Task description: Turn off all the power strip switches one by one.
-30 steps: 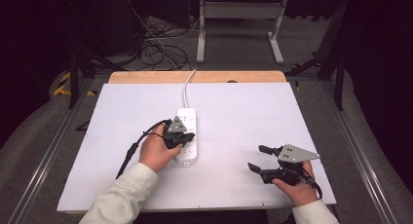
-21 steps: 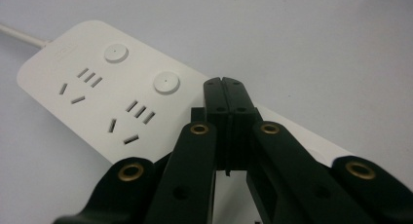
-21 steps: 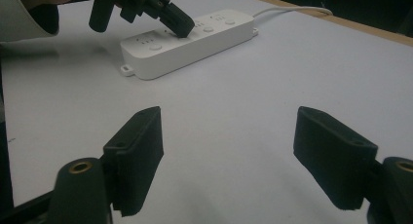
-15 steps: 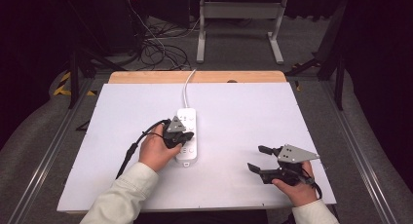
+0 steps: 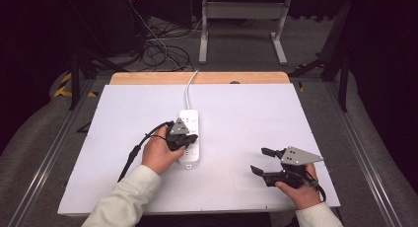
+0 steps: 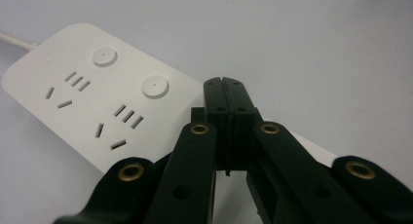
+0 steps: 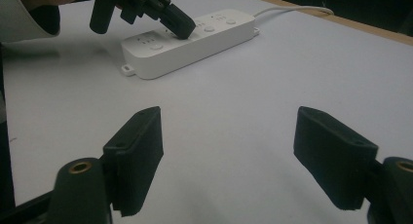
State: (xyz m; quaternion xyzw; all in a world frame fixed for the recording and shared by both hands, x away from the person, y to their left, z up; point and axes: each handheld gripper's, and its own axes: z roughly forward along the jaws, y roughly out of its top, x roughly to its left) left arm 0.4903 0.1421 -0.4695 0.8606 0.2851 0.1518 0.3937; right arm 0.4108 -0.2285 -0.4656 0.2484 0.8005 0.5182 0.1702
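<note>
A white power strip [image 5: 190, 122] lies lengthwise near the table's middle, its cord running to the far edge. My left gripper [image 5: 189, 138] is shut with nothing between the jaws, and its tips rest on the strip's top face near the middle. In the left gripper view the joined tips [image 6: 225, 84] touch the strip [image 6: 73, 102] just beyond two round buttons [image 6: 155, 86] and their sockets. My right gripper [image 5: 259, 160] hovers open over bare table at the front right, aimed at the strip [image 7: 195, 39]. It also sees the left gripper [image 7: 181, 25] pressing down there.
The white tabletop [image 5: 246, 113] has a wooden strip along its far edge. The left gripper's black cable [image 5: 135, 153] trails over the table's left front. Beyond the table are floor cables and a metal stand [image 5: 241, 24].
</note>
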